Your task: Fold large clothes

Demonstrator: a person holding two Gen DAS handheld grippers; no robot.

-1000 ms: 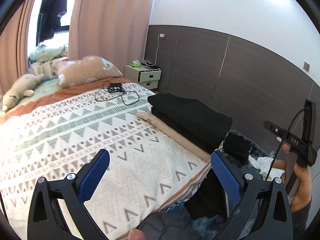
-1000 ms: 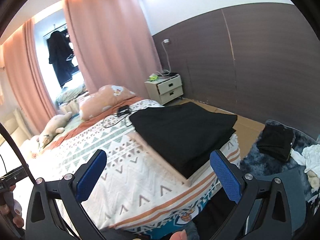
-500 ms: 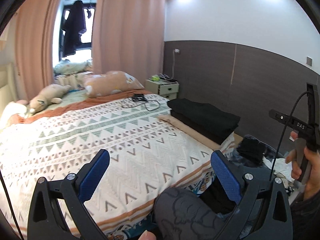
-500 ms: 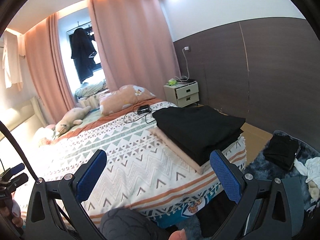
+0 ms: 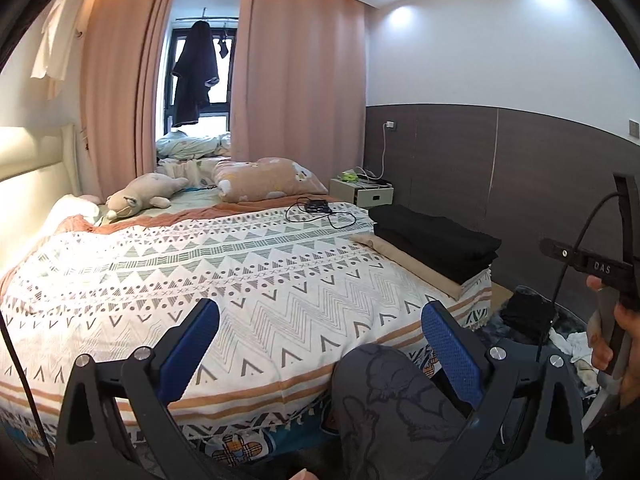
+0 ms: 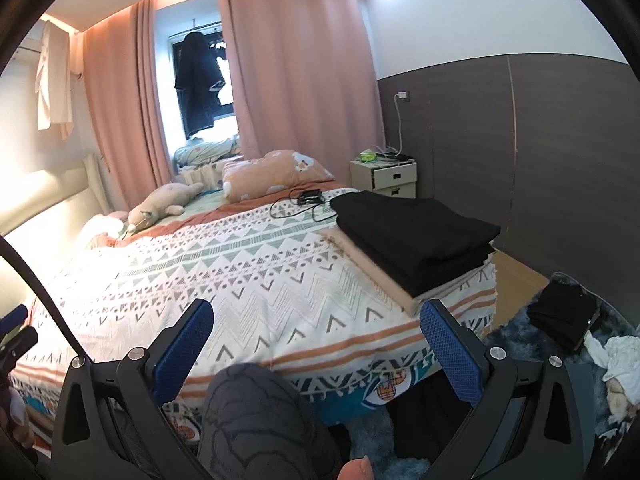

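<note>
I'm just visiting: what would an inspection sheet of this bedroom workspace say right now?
Surface: bed with patterned white quilt.
Job's things: folded black garments stacked on a beige folded one, at the bed's right edge.
Clutter: dark folded item and white cloth on the floor.
Grippers: left gripper and right gripper open, holding nothing.
Cables: black cable with adapter on the quilt.
Surroundings: pink curtains, plush toy, bedside cabinet.

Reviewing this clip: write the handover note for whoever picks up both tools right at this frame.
Left tool: open, empty, held above the bed.
Right tool: open, empty, also off the cloth.
Done: folded black clothes stacked on a folded beige piece at the bed's right edge.
Left: dark garment and white cloth on the floor rug look unfolded; pick one next.
</note>
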